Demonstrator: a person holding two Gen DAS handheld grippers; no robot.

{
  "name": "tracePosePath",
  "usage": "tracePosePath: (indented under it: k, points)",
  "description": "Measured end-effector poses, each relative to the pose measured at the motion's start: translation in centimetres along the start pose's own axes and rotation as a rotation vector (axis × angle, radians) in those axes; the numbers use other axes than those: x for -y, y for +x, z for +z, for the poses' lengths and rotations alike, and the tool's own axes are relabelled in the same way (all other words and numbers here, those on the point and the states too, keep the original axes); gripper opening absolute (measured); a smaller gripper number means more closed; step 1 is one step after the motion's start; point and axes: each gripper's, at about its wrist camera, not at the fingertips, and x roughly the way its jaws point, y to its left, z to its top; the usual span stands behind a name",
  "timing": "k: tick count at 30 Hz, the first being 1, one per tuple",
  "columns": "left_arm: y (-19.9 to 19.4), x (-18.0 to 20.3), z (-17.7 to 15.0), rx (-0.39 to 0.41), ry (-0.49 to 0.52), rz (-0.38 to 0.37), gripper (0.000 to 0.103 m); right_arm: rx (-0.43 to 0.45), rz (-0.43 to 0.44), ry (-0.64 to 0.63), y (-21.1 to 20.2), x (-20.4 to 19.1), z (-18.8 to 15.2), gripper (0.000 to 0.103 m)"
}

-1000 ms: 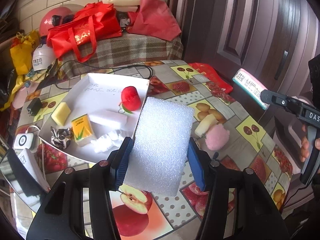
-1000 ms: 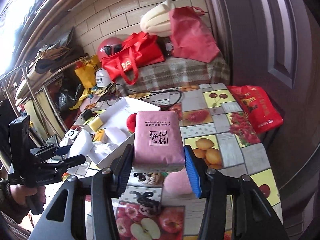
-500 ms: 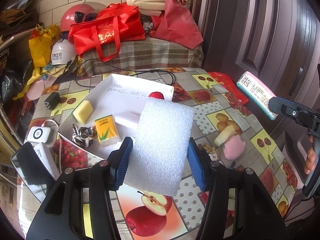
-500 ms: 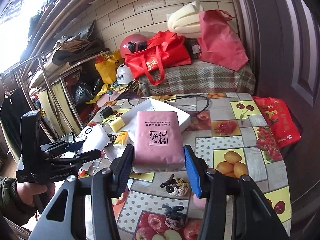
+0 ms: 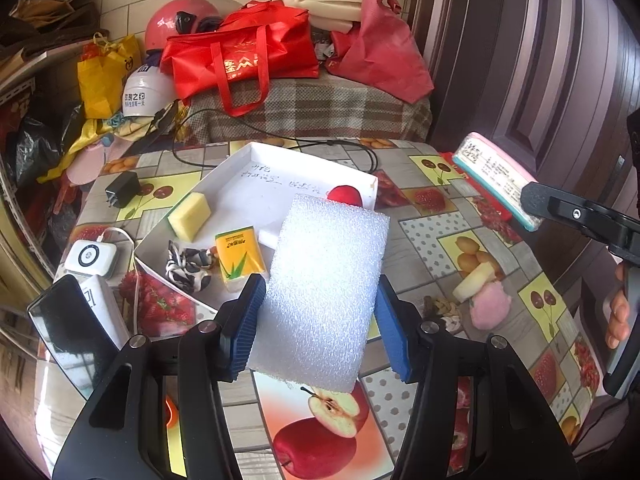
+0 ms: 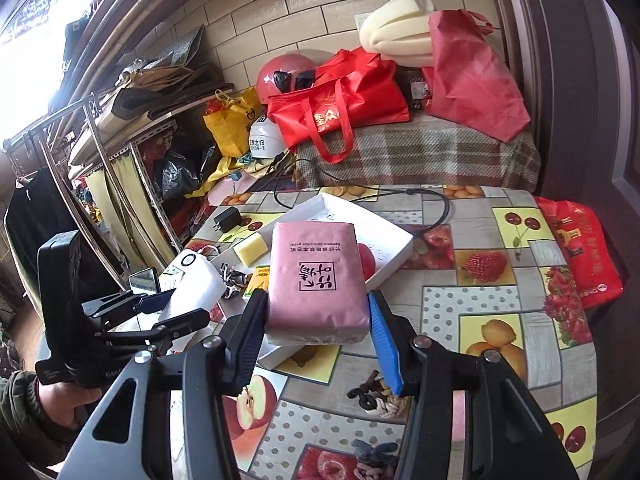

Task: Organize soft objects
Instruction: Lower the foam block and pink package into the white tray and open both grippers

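My left gripper [image 5: 320, 328] is shut on a white foam sheet [image 5: 326, 292], held above the table's near side. My right gripper [image 6: 318, 332] is shut on a pink tissue pack [image 6: 316, 276], also seen in the left wrist view [image 5: 496, 176] at the right. A white tray [image 5: 256, 152] on the table holds a yellow sponge [image 5: 190, 216], a yellow tissue pack [image 5: 240, 258], a black-and-white scrunchie [image 5: 188, 266], a white block and a red plush strawberry [image 5: 345, 196]. A pink pompom [image 5: 490, 306], a pale foam piece [image 5: 476, 280] and braided hair ties [image 6: 380, 398] lie on the tablecloth.
A charger [image 5: 122, 194], a white power bank [image 5: 90, 258], a phone [image 5: 72, 320] and a cable [image 5: 280, 140] lie at the table's left and back. Red bags [image 5: 240, 60] and helmets sit on the plaid bench behind. A red packet [image 6: 580, 252] hangs at the right edge.
Both grippers have pulled back and risen from the table with their loads still held. The tray and the far bench now show more fully in both views.
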Motion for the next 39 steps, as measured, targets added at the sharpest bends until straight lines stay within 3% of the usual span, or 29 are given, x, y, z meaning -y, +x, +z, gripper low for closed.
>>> tracePosePath:
  k: [8,13,26,28,29,30,31,32,33,35,39]
  points:
    - [4.0,-4.7,4.4,-0.026,-0.127,0.044,0.055,-0.076,0.043,0.040,5.2,-0.1,1.7,0.050]
    - [8.6,-6.9,7.0,-0.071,-0.159,0.087,0.055,-0.142,0.012,0.062,10.4,0.0,2.4,0.050]
    - [14.3,-9.5,6.8,-0.158,-0.189,0.176,0.055,-0.237,-0.025,0.054,18.6,-1.0,2.3,0.050]
    - [14.5,-9.7,6.8,-0.151,-0.192,0.213,0.056,-0.236,-0.033,0.049,19.2,-1.2,2.3,0.052]
    - [14.5,-9.9,6.7,-0.141,-0.194,0.238,0.062,-0.233,-0.034,0.044,19.3,-1.2,2.2,0.052]
    - [14.5,-10.1,6.6,-0.128,-0.194,0.262,0.083,-0.233,-0.038,0.036,19.6,-1.4,2.2,0.054]
    - [14.4,-10.3,6.6,-0.114,-0.196,0.273,0.094,-0.233,-0.038,0.021,19.7,-1.6,2.1,0.059]
    - [14.3,-10.4,6.5,-0.102,-0.197,0.282,0.103,-0.233,-0.040,0.011,19.8,-1.7,2.1,0.078]
    - [14.2,-10.5,6.5,-0.096,-0.199,0.291,0.103,-0.228,-0.047,-0.003,19.7,-1.9,2.0,0.092]
    - [14.0,-10.7,6.4,-0.097,-0.205,0.300,0.103,-0.202,-0.063,-0.038,19.4,-2.3,2.0,0.103]
    - [13.1,-10.7,6.2,-0.086,-0.230,0.311,0.103,-0.187,-0.080,-0.100,19.0,-3.4,2.0,0.103]
